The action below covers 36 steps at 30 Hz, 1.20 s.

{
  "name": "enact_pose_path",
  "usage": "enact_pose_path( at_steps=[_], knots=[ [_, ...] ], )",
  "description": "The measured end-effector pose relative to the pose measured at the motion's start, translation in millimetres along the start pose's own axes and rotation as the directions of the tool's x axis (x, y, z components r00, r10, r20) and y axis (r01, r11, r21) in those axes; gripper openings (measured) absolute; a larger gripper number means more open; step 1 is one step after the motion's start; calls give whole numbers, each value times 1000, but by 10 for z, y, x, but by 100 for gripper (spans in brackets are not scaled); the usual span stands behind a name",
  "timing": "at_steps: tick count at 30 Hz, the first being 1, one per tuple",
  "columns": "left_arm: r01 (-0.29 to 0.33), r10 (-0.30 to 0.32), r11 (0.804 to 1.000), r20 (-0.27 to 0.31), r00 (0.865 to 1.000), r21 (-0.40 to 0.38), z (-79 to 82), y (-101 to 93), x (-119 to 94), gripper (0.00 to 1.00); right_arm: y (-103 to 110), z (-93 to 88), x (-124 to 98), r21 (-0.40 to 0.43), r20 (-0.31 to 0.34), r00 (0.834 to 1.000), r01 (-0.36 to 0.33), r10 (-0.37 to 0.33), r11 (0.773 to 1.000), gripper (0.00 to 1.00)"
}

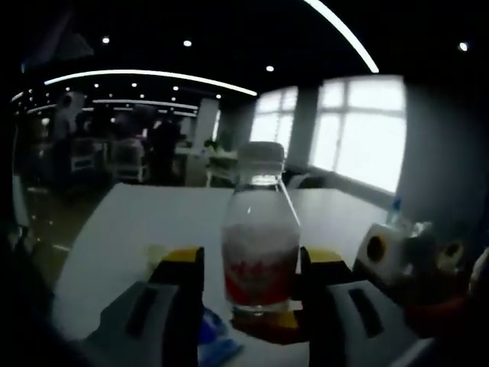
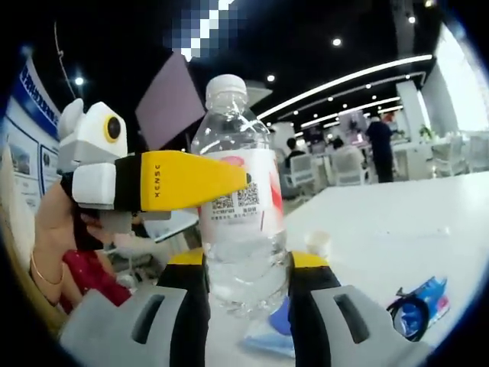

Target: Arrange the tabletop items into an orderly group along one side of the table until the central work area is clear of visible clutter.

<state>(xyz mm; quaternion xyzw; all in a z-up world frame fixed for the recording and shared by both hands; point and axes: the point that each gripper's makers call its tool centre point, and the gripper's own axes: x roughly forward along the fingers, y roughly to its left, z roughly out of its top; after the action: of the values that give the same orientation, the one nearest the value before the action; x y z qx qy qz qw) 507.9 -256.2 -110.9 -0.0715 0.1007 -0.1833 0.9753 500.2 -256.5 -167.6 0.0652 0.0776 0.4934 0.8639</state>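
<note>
Clearly the water bottle (image 2: 238, 200) stands upright on the white table (image 2: 397, 222), bracketed by both grippers at once: the right gripper (image 2: 246, 269) hugs its base, while the left gripper (image 1: 252, 264) flanks its lower body, though whether either truly clamps it I cannot tell. The right gripper view adds a blue wrapper (image 2: 420, 306) lying nearby; the left gripper view shows white tape rolls (image 1: 382, 248) off to one side.

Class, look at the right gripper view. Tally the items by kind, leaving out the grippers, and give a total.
Bottle: 1
Blue packets: 2
Small white cup: 1
Total: 4
</note>
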Motion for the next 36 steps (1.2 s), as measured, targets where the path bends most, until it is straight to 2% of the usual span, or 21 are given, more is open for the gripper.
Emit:
enact_pose_path(
  at_steps=[3,17,25,32,34,36],
  knots=[
    [-11,11,1000,8,1000,-22,8,8,-8,40,5,1,6,-9,0,1000,7,-7,1000,38],
    [-52,53,998,21,998,-22,3,30,-19,36,55,22,30,-20,12,1000,13,-13,1000,39],
    [-92,91,996,23,996,11,-9,39,-56,35,102,-12,59,29,24,1000,-9,8,1000,41],
    [-115,114,993,24,993,16,-32,72,-72,35,129,-45,84,53,8,1000,-18,17,998,42],
    [-114,114,993,22,993,17,-36,76,-71,35,115,-47,85,32,5,1000,-12,12,999,45],
    [-117,117,993,25,993,19,-35,92,-72,35,114,-61,83,26,-3,1000,-14,14,1000,53]
  ],
)
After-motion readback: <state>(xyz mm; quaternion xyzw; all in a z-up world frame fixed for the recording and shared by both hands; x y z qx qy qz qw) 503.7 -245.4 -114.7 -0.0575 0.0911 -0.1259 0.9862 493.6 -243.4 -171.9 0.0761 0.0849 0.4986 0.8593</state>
